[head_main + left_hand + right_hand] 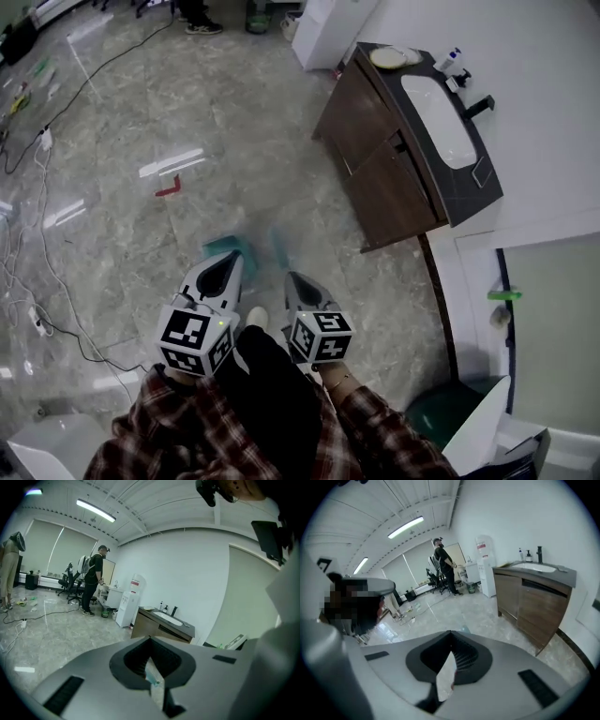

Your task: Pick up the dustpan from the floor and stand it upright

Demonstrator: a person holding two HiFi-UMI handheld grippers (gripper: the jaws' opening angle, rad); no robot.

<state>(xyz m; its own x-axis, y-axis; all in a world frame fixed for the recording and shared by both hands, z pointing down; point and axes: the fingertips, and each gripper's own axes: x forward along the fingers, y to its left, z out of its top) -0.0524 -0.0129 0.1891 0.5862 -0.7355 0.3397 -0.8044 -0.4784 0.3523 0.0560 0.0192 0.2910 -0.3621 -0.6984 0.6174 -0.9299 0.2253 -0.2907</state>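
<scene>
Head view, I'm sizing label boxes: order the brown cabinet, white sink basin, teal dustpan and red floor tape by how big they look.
1. brown cabinet
2. white sink basin
3. teal dustpan, blurred and nearer the camera, so this place is unsure
4. red floor tape

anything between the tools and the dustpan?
Nothing visible does. In the head view the teal dustpan shows on the floor just beyond the tips of the left tool and right tool.

We count one left gripper [235, 256], one right gripper [290, 276], one dustpan [223, 247]. We also count one sink [439, 120], one tap [478, 108], one cabinet [375, 155].
</scene>
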